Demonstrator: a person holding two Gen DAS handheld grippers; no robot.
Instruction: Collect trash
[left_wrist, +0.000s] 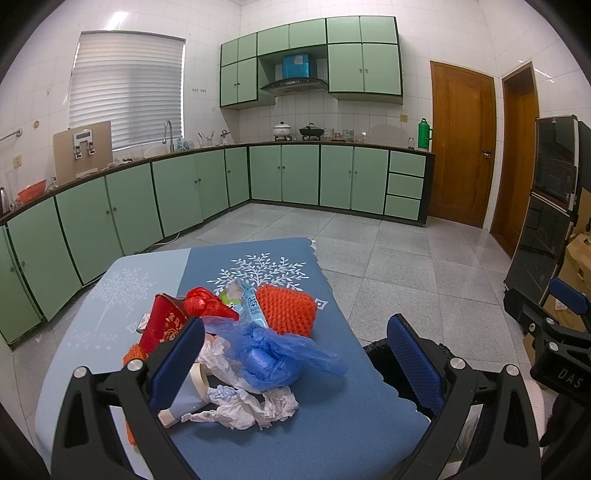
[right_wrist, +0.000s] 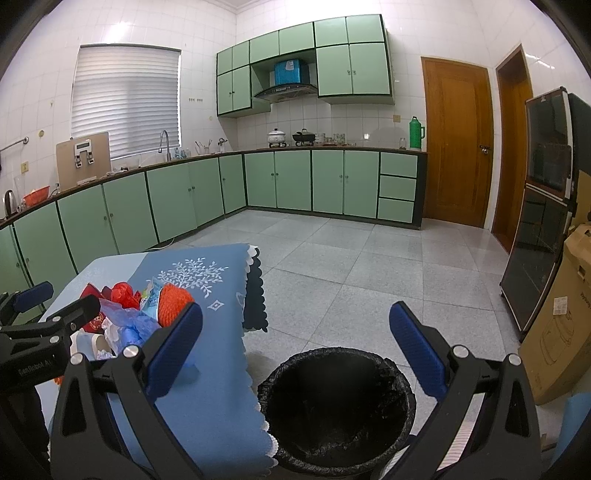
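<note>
"DAS" on the right tongs' body (left_wrist: 569, 376), "GenRobot.AI" on the left tongs' body (right_wrist: 35, 367)

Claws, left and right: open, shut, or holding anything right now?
Left claw: open, holding nothing, over the trash pile.
Right claw: open, holding nothing, above the bin.

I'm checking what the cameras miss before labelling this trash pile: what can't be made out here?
- Paper cup, left wrist view: mostly behind the left gripper's finger.
- Bin, right wrist view: inside too dark to see contents; in the left view the table hides most of it.
- Red box: print too small to read.
- Milk carton: bottom buried under the blue plastic bag.
</note>
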